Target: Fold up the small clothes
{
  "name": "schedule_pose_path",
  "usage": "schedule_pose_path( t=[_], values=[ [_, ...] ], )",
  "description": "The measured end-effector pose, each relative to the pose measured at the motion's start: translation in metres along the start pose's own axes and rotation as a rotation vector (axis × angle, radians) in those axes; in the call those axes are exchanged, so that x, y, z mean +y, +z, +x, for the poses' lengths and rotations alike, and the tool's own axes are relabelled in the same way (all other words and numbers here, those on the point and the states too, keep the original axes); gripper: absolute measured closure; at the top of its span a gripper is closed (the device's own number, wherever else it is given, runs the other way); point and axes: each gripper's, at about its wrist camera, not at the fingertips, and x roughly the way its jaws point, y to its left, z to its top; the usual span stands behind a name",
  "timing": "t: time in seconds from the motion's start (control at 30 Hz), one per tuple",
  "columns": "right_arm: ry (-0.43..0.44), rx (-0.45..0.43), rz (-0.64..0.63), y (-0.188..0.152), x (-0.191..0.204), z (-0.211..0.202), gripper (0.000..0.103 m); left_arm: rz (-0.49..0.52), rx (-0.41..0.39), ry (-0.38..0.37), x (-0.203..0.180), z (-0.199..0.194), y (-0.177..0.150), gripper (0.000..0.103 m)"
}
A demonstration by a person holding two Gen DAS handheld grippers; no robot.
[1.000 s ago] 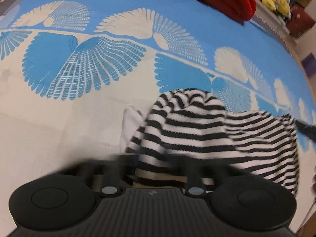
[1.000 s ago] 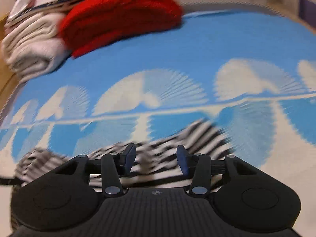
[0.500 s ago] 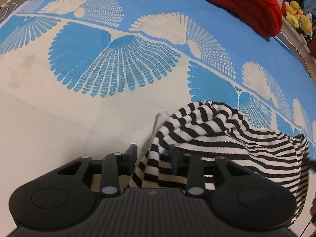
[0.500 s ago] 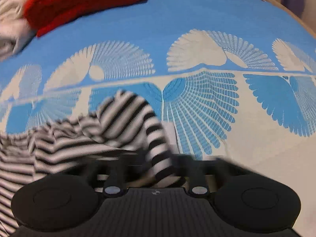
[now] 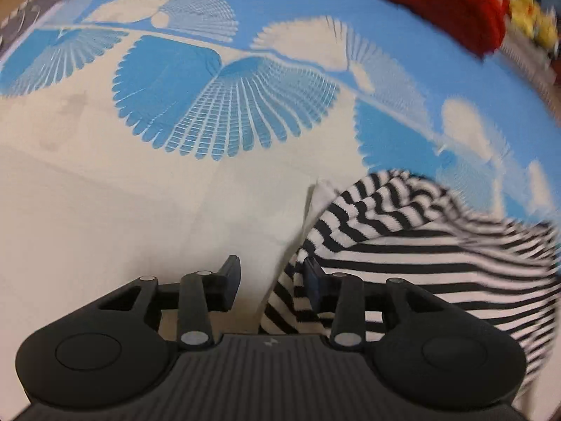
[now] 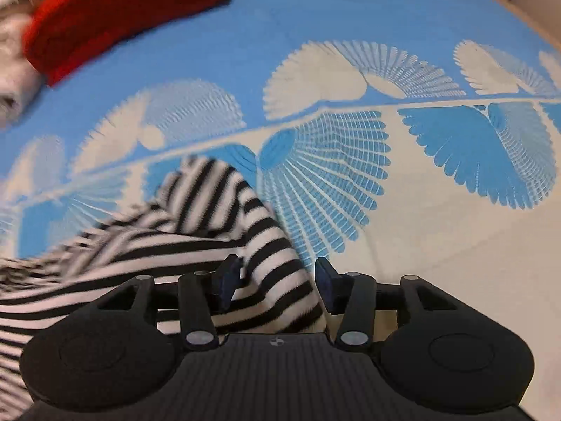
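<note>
A: Where is the striped top right now?

B: In the left wrist view it fills the lower right of the frame. In the right wrist view the same top fills the lower left. So it lies between the two grippers, long way from one to the other.

A: Is the left gripper holding it?

B: No. Its jaws have just been opening and now stand apart. A striped edge hangs between them and leans on the right-hand finger. The left-hand finger is clear of the cloth, so nothing is pinched.

A: And the right gripper?

B: The same. Its jaws have just been opening too. A striped fold sits between them, close to the left-hand finger, with a gap beside the other one. I think it is let go.

A: Which gripper is nearer the top?

B: Both are right on it, one at each end. Neither wins.

A: Is there room to move?

B: Yes. The blue and white cover is bare in the upper left of the left view and in the right half of the right view. A red knit pile sits at the upper left of the right view, well apart from the top. Beside it is a blurry pale bundle.

A: What is next?

B: I guess another fold, since the top looks humped, not flat.
</note>
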Motion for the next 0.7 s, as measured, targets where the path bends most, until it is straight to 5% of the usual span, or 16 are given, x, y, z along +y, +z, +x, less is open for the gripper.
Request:
schedule_pose_path(
  t=[0.2, 0.37, 0.57, 0.63, 0.7],
  values=[
    [0.125, 0.112, -0.082, -0.029, -0.028, -0.024, 0.039, 0.037, 0.103, -0.063, 0.020, -0.006, -0.029, 0.057],
    [0.103, 0.218, -0.136, -0.068, -0.047, -0.021, 0.038, 0.078, 0.160, -0.110, 0.031, -0.001, -0.058, 0.057],
    [0.114, 0.205, -0.105, -0.083, -0.054, -0.019, 0.039, 0.125, 0.203, -0.152, 0.013, 0.012, -0.076, 0.057],
    [0.119, 0.196, -0.121, -0.084, -0.053, -0.020, 0.042, 0.158, 0.205, -0.115, 0.001, 0.017, -0.081, 0.060],
    [0.156, 0.203, -0.105, -0.083, -0.055, -0.021, 0.069, 0.176, 0.198, -0.103, -0.007, 0.021, -0.081, 0.089]
  ],
)
